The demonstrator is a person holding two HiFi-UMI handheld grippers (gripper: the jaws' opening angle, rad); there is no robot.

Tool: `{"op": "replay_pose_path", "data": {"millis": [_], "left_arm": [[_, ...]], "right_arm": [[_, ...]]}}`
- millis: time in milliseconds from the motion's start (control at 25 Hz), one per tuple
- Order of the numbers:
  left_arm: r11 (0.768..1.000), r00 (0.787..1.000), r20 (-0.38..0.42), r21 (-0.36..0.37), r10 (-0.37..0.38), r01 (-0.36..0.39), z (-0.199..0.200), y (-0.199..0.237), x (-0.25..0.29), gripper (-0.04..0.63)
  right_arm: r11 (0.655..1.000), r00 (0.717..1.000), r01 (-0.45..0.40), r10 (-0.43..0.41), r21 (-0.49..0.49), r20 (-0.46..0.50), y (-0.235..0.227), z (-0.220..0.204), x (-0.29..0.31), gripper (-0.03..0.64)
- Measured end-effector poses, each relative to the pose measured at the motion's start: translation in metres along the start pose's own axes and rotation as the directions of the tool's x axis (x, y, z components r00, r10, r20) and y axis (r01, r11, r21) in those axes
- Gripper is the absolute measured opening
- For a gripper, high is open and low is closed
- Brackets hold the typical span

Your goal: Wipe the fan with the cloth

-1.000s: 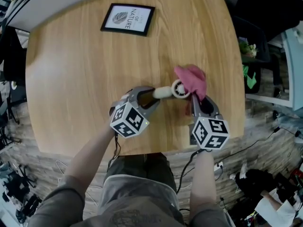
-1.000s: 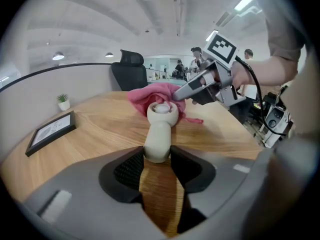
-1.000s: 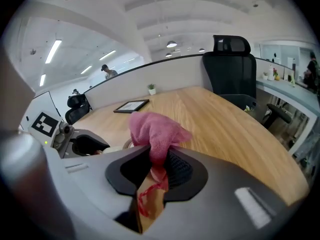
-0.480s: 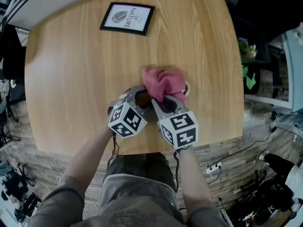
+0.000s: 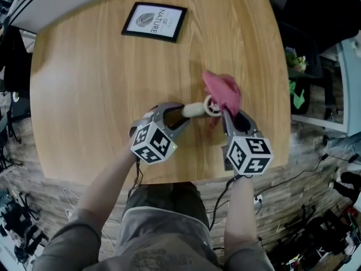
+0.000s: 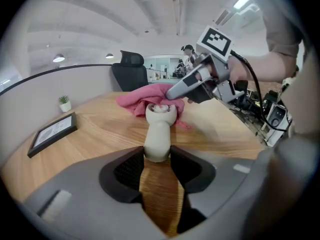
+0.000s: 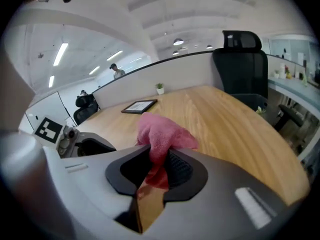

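Observation:
A small cream hand-held fan (image 5: 198,109) lies on the wooden table (image 5: 84,95), its round head pointing right. My left gripper (image 5: 179,115) is shut on the fan's handle (image 6: 158,134), which sticks out from between the jaws. The pink cloth (image 5: 222,90) is bunched just right of the fan head and touches it. My right gripper (image 5: 230,116) is shut on the cloth (image 7: 163,134), a fold of it pinched between the pads. In the left gripper view the cloth (image 6: 142,98) drapes behind the fan head, with the right gripper (image 6: 197,83) above it.
A black-framed picture (image 5: 154,21) lies flat at the far left of the table. A black office chair (image 7: 239,69) stands beyond the table's far edge. Cables and clutter lie on the floor around the table.
Half a second ago the right gripper had swept the cloth left over the fan head. It has swung back right, and the cloth sits beside the head again. The left gripper stayed put.

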State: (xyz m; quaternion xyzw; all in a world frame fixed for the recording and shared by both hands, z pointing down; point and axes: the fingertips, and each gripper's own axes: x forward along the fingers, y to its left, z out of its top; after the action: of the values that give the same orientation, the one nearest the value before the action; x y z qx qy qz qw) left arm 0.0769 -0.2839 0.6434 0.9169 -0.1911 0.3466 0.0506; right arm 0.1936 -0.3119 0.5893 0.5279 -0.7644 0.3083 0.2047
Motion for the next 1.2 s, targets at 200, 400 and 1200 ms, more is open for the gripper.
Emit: {"op": "replay_pose_path", "data": {"millis": [200, 400, 1200], "left_arm": [[1.000, 1.000, 0.001, 0.006, 0.006, -0.006, 0.000, 0.001, 0.000, 0.166], [1.000, 1.000, 0.003, 0.009, 0.011, -0.011, 0.001, 0.001, 0.000, 0.166], [1.000, 1.000, 0.001, 0.022, 0.021, -0.021, -0.002, 0.000, 0.000, 0.164]], "right_arm": [[0.997, 1.000, 0.020, -0.020, -0.078, -0.002, 0.012, 0.004, 0.009, 0.077], [0.993, 0.998, -0.064, 0.063, -0.097, -0.010, 0.062, -0.005, 0.027, 0.078], [0.998, 0.999, 0.046, -0.044, 0.043, -0.030, 0.020, -0.003, 0.007, 0.078]]}}
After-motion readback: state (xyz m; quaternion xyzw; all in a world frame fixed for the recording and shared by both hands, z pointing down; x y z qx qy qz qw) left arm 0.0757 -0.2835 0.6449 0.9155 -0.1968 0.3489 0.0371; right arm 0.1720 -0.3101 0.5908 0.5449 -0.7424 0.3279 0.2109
